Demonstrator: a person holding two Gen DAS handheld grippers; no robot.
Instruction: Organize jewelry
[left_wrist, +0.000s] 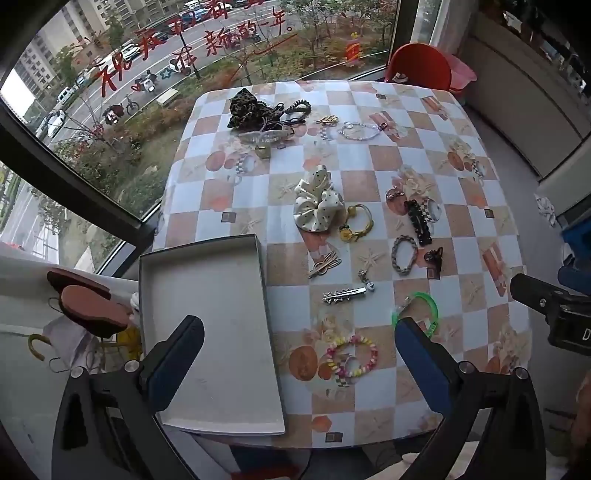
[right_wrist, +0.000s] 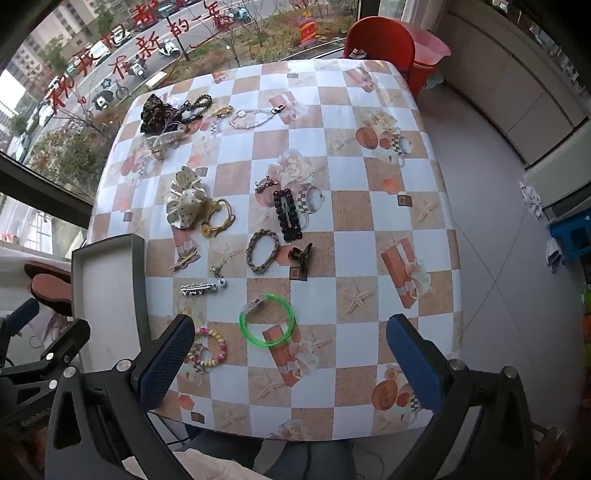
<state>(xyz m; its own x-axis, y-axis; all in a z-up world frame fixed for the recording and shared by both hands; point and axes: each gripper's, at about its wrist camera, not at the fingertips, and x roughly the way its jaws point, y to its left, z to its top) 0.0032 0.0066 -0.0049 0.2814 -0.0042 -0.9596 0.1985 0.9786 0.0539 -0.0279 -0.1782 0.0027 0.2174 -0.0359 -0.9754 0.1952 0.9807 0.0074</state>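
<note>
Jewelry and hair pieces lie spread on a checkered table (left_wrist: 461, 325). An empty grey box (left_wrist: 210, 332) sits at the table's front left, also in the right wrist view (right_wrist: 107, 295). My left gripper (left_wrist: 299, 332) is open above the box's right edge and a colourful bead bracelet (left_wrist: 352, 360). My right gripper (right_wrist: 290, 332) is open above the table's front, over a green bangle (right_wrist: 266, 320). Nearby lie a silver hair clip (right_wrist: 198, 288), a braided bracelet (right_wrist: 262, 251), a black clip (right_wrist: 287, 214) and a polka-dot scrunchie (right_wrist: 186, 201).
A pile with a leopard scrunchie (left_wrist: 245, 109) and a pearl chain (left_wrist: 360, 129) lies at the far side. A red chair (right_wrist: 384, 40) stands behind the table. A window runs along the left. Brown slippers (left_wrist: 88, 302) lie left of the box.
</note>
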